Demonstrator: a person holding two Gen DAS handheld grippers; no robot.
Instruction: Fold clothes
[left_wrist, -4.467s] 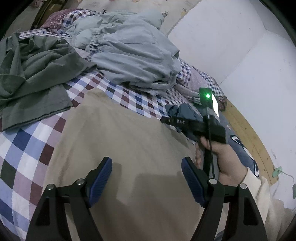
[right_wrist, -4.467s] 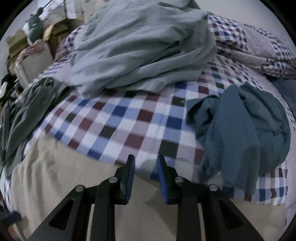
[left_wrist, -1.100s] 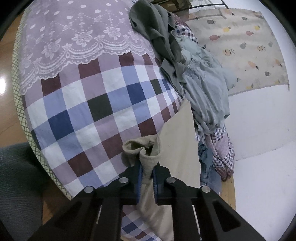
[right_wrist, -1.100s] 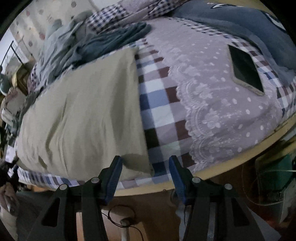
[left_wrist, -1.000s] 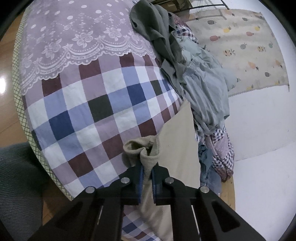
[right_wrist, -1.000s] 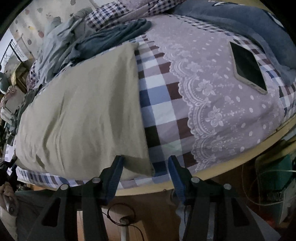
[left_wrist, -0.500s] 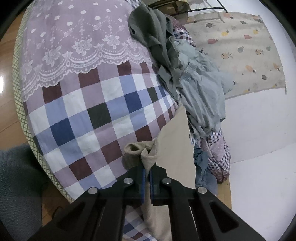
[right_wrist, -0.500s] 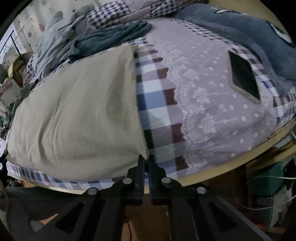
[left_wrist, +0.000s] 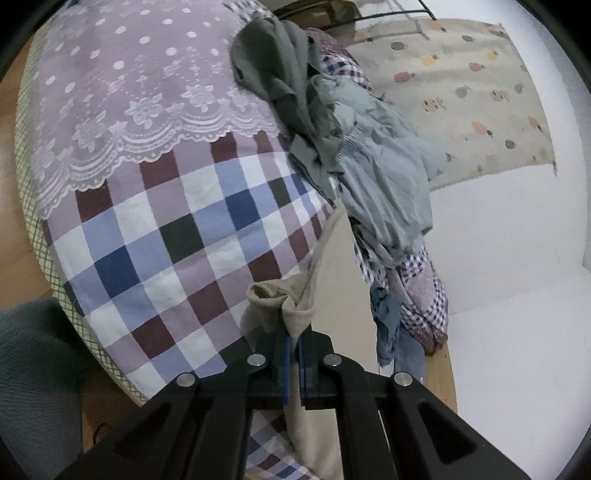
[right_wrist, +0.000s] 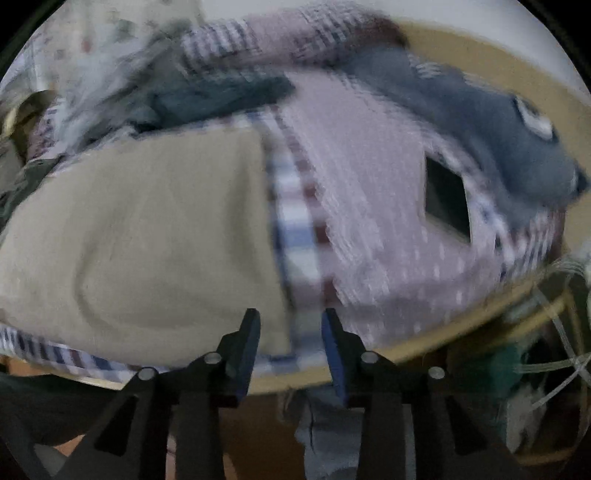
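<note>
A beige garment (left_wrist: 343, 280) lies spread on the checked bedsheet (left_wrist: 177, 236). My left gripper (left_wrist: 293, 350) is shut on one bunched corner of it at the bed's near edge, and the cloth runs away from the jaws in a taut fold. The right wrist view is blurred by motion. There the beige garment (right_wrist: 166, 229) fills the left half, and its near right corner lies between the fingers of my right gripper (right_wrist: 291, 332). That gripper is open, with the fingers standing apart on either side of the corner.
A heap of light blue clothes (left_wrist: 384, 177) and a grey-green garment (left_wrist: 280, 66) lie beyond the beige one. A phone (right_wrist: 447, 199) rests on the lilac lace cover (right_wrist: 362, 206), near a dark blue blanket (right_wrist: 498, 129). The wooden bed edge (right_wrist: 424, 343) runs below.
My right gripper, shut at the beige corner half a second ago, now stands open, and its view has blurred with movement. My left gripper stays shut on its corner.
</note>
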